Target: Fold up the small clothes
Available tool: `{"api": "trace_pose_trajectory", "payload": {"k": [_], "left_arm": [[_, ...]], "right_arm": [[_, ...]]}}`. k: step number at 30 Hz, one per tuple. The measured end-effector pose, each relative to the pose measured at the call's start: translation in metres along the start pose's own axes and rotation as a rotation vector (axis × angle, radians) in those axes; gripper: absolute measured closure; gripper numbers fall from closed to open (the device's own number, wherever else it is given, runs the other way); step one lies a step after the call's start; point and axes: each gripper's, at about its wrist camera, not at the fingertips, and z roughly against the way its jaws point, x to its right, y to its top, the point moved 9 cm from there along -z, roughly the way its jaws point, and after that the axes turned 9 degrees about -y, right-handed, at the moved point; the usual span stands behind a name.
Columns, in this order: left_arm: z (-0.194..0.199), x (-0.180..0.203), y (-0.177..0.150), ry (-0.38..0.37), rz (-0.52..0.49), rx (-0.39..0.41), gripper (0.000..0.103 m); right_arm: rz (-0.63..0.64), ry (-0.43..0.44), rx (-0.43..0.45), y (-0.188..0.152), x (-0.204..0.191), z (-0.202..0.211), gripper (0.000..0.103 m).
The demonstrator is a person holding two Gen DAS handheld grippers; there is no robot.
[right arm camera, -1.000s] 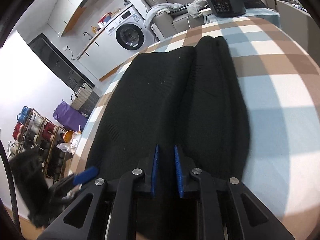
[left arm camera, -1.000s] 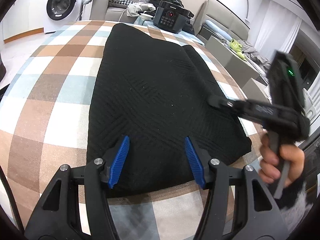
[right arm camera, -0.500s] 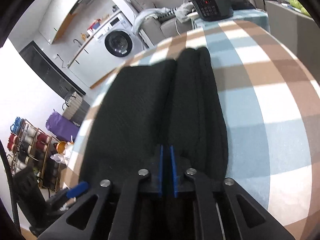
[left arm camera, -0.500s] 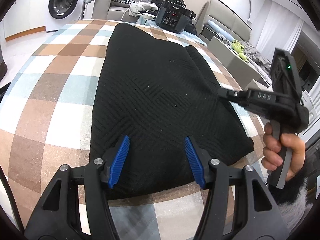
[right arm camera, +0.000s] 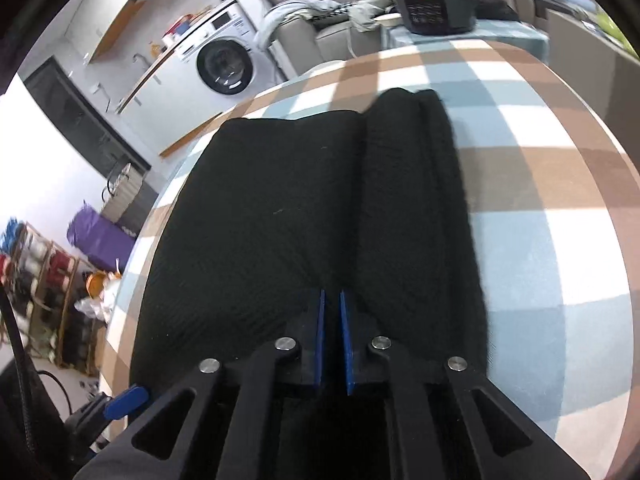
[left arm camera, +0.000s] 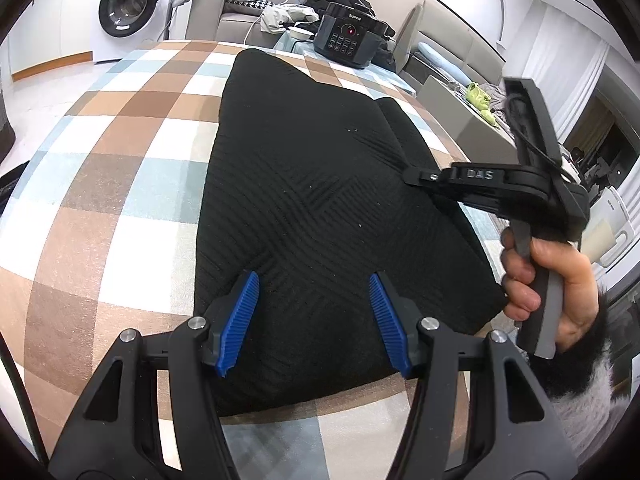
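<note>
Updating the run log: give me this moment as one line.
stage: folding | black garment flat on checked tablecloth | left gripper open over near edge | right gripper shut, empty, above garment's right side

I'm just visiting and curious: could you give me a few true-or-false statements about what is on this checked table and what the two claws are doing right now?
1. A black knitted garment lies on the checked tablecloth. True.
2. The left claw is clamped shut. False: its blue pads stand apart over the garment's near edge.
3. The right claw is nearly closed. True.
4. A washing machine stands in the background. True.
5. The garment is red. False: it is black.
</note>
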Motion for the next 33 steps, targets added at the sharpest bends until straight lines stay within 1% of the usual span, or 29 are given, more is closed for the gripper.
{"api": "trace_pose_trajectory", "payload": {"k": [1, 2, 4, 6, 7, 8, 9, 12, 13, 14, 15, 17, 18, 19, 20, 21, 22, 23, 24, 25, 26, 28, 29, 30, 32, 33], "left_arm": [[0.001, -0.001, 0.000, 0.002, 0.000, 0.002, 0.048], [0.003, -0.002, 0.000, 0.012, -0.002, 0.004, 0.048], [0.008, -0.002, -0.001, 0.016, -0.001, 0.011, 0.048], [0.014, -0.004, -0.003, 0.022, 0.006, 0.021, 0.048], [0.016, -0.006, -0.003, 0.023, 0.009, 0.024, 0.048], [0.018, -0.007, -0.004, 0.026, 0.014, 0.027, 0.048], [0.020, -0.008, -0.005, 0.028, 0.021, 0.030, 0.048], [0.024, -0.010, -0.008, 0.038, 0.026, 0.034, 0.048], [0.025, -0.010, -0.009, 0.042, 0.027, 0.037, 0.048], [0.027, -0.010, -0.011, 0.045, 0.027, 0.038, 0.048], [0.028, -0.010, -0.011, 0.050, 0.026, 0.038, 0.048], [0.032, -0.011, -0.011, 0.060, 0.026, 0.045, 0.048], [0.033, -0.011, -0.011, 0.065, 0.026, 0.048, 0.048], [0.035, -0.012, -0.012, 0.072, 0.027, 0.051, 0.048], [0.037, -0.014, -0.012, 0.081, 0.028, 0.054, 0.048], [0.038, -0.017, -0.014, 0.089, 0.034, 0.054, 0.048], [0.039, -0.019, -0.014, 0.090, 0.039, 0.052, 0.048], [0.039, -0.023, -0.016, 0.094, 0.050, 0.049, 0.048], [0.039, -0.025, -0.018, 0.098, 0.056, 0.046, 0.048], [0.040, -0.026, -0.020, 0.102, 0.060, 0.042, 0.048], [0.040, -0.028, -0.023, 0.103, 0.065, 0.037, 0.048], [0.040, -0.029, -0.026, 0.096, 0.074, 0.027, 0.048], [0.039, -0.028, -0.028, 0.092, 0.076, 0.022, 0.048], [0.038, -0.027, -0.031, 0.085, 0.077, 0.014, 0.048], [0.034, -0.027, -0.035, 0.080, 0.081, 0.006, 0.048], [0.032, -0.028, -0.035, 0.079, 0.085, 0.004, 0.048]], "right_arm": [[-0.009, 0.010, 0.005, -0.002, 0.002, 0.005, 0.094], [-0.021, 0.024, 0.005, -0.005, 0.004, 0.011, 0.090], [-0.035, 0.085, -0.003, -0.015, 0.006, 0.023, 0.088], [-0.049, 0.163, -0.005, -0.034, 0.005, 0.042, 0.084], [-0.043, 0.187, -0.004, -0.041, 0.003, 0.048, 0.082], [-0.034, 0.211, -0.007, -0.055, 0.000, 0.056, 0.076], [-0.030, 0.218, -0.013, -0.064, -0.001, 0.059, 0.070], [0.005, 0.216, -0.032, -0.088, -0.008, 0.060, 0.069], [0.022, 0.224, -0.027, -0.093, -0.011, 0.059, 0.070], [0.038, 0.228, -0.021, -0.097, -0.014, 0.060, 0.077], [0.060, 0.218, -0.013, -0.099, -0.016, 0.058, 0.095], [0.079, 0.227, 0.012, -0.098, -0.020, 0.063, 0.098], [0.087, 0.234, 0.049, -0.092, -0.022, 0.071, 0.098], [0.098, 0.220, 0.066, -0.089, -0.021, 0.077, 0.098], [0.106, 0.203, 0.059, -0.088, -0.019, 0.076, 0.098], [0.112, 0.164, 0.048, -0.091, -0.013, 0.071, 0.098], [0.113, 0.128, 0.028, -0.094, -0.008, 0.064, 0.098], [0.104, 0.092, -0.012, -0.101, -0.001, 0.052, 0.098], [0.087, 0.113, -0.007, -0.101, 0.001, 0.052, 0.097], [0.065, 0.136, 0.005, -0.101, 0.003, 0.058, 0.095], [0.057, 0.142, 0.008, -0.101, 0.005, 0.061, 0.091], [0.033, 0.140, 0.049, -0.099, 0.012, 0.073, 0.083], [0.016, 0.125, 0.069, -0.098, 0.018, 0.078, 0.072], [-0.008, 0.109, 0.086, -0.095, 0.026, 0.082, 0.062], [-0.023, 0.105, 0.104, -0.092, 0.034, 0.085, 0.058], [-0.030, 0.097, 0.092, -0.093, 0.036, 0.082, 0.057]]}}
